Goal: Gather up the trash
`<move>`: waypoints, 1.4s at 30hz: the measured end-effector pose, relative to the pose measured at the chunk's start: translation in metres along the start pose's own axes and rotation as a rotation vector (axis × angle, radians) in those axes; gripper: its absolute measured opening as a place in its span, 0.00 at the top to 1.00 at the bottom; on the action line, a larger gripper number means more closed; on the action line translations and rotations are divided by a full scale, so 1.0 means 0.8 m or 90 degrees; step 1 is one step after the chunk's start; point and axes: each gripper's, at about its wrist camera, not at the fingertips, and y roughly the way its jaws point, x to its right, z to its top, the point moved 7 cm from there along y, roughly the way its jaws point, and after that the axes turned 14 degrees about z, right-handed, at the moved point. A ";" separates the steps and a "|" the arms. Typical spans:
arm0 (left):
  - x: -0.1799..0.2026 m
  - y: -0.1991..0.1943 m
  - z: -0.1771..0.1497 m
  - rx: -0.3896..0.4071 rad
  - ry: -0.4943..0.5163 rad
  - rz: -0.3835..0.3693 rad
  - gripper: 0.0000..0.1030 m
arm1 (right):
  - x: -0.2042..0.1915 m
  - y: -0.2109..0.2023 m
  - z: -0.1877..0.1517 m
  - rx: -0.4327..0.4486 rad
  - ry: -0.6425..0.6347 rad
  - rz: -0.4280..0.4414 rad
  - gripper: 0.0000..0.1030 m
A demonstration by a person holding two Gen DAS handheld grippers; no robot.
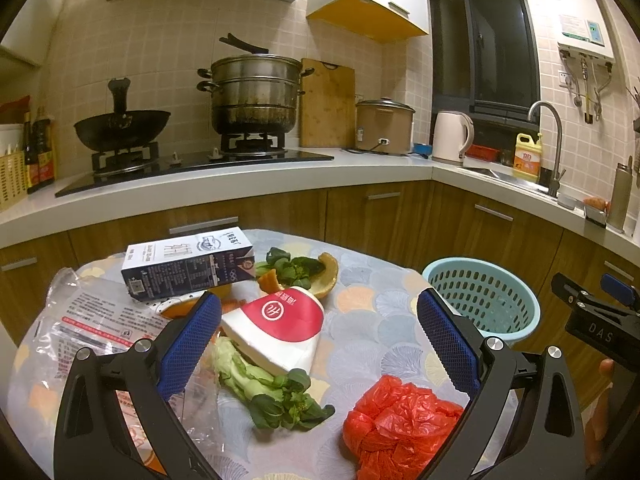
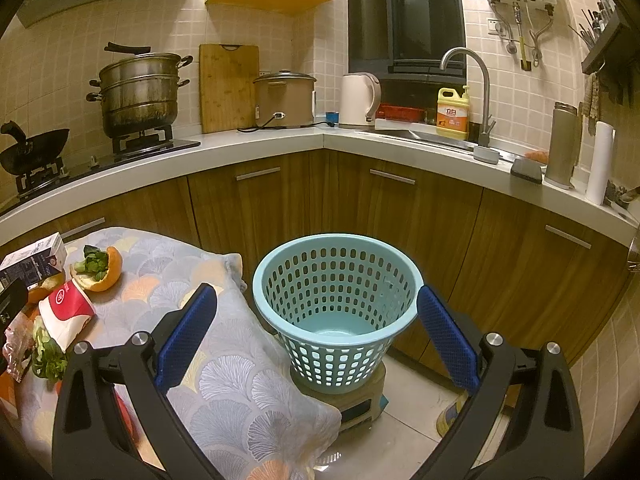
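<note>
Left claw (image 1: 320, 344) wide over paper carton (image 1: 276, 328) (red-banded), teal basket (image 2: 338, 280) beside table

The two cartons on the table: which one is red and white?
The crushed paper carton between the left gripper fingers; the milk carton behind it is blue and white.

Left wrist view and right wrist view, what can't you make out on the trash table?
- Clear plastic bag: left wrist view, near end hidden behind the left gripper.
- Red plastic bag: left wrist view, cut off by the bottom edge.
- Milk carton: right wrist view, cut by the left edge.
- Basket: right wrist view, nothing visible inside.
</note>
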 end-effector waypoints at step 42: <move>-0.099 -0.066 -0.045 -0.055 -0.065 0.140 0.08 | -0.111 -0.032 -0.020 -0.020 -0.082 0.179 0.07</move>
